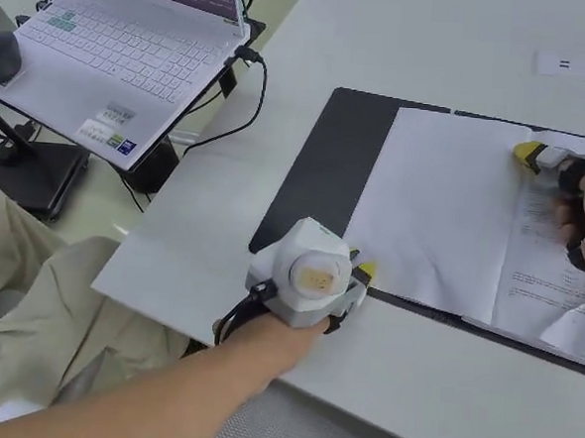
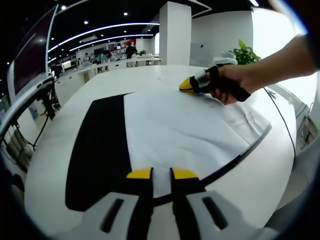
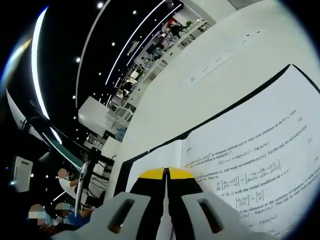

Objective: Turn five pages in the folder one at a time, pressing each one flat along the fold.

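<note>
Fingertips (image 2: 140, 173) of the left gripper (image 2: 161, 174) stand a narrow gap apart with nothing between them, at the near edge of the open folder (image 2: 95, 150), just over the bottom of its blank page (image 2: 175, 125). Farther up, by the fold's far end, the right gripper (image 3: 166, 173) has its jaws closed tip to tip beside the printed page (image 3: 260, 150). The folder lies flat on a white table (image 1: 433, 39), a laptop (image 1: 134, 50) beyond.

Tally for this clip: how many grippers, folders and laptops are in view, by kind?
grippers: 2 (left gripper, right gripper)
folder: 1
laptop: 1
total: 4
</note>
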{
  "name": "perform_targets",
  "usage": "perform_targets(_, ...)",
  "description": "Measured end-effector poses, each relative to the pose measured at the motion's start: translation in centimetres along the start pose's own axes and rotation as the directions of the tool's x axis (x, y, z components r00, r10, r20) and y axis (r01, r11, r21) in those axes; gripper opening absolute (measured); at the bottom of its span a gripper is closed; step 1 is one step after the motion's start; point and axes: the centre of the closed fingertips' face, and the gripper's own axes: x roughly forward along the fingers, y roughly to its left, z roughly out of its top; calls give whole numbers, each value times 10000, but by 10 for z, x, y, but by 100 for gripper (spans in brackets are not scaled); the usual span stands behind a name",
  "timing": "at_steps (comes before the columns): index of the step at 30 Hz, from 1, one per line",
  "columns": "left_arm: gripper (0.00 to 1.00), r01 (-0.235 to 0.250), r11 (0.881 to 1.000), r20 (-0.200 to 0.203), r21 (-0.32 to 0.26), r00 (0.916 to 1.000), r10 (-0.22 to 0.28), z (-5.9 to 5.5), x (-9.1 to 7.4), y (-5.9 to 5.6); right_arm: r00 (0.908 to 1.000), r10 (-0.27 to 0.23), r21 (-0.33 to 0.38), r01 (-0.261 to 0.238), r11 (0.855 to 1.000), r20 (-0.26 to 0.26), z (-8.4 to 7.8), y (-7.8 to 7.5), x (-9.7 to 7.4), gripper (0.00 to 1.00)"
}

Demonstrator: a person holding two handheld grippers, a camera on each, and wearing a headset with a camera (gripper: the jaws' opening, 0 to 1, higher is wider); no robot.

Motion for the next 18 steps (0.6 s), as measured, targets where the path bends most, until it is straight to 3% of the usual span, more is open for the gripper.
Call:
perform_targets(9,10,-93,9998,105,-165,9999,95,0,-1,0,9976,-209,-596,248,9979,661,21,-5,15,0)
perform_targets(18,10,-92,9999,147,-145,9998,94,0,-1,0,9962,-312,-1220,410,9917,810,24,-5,16,0)
